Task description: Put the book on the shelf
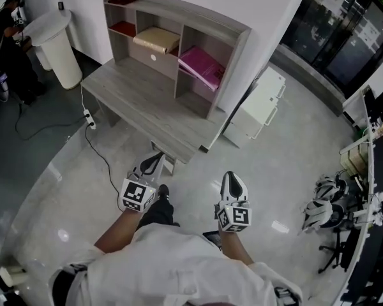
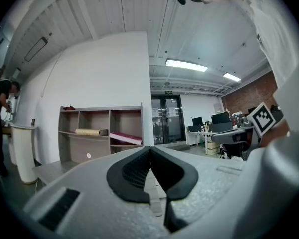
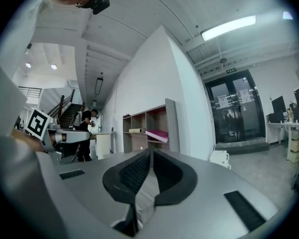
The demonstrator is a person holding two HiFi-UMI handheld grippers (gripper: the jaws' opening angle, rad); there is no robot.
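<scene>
A grey desk [image 1: 147, 104] carries a shelf unit [image 1: 233, 27] with open compartments. A pink book [image 1: 203, 65] lies slanted in the right compartment, and a tan book [image 1: 156, 39] lies flat in the middle one. A dark red book [image 1: 122, 27] is in the left compartment. The left gripper view also has the pink book [image 2: 125, 138] and the tan book [image 2: 89, 132]. My left gripper [image 1: 157, 159] and right gripper [image 1: 232, 176] hang over the floor, short of the desk's near edge. Both are shut with nothing between the jaws, which meet in each gripper view, left gripper [image 2: 150, 148], right gripper [image 3: 151, 150].
A white round bin [image 1: 56, 46] stands left of the desk, with a person [image 1: 9, 43] beyond it. A power strip and cable [image 1: 89, 118] trail off the desk's left side. A low white cabinet [image 1: 258, 104] sits right of the desk. Chairs and gear [image 1: 325, 206] crowd the far right.
</scene>
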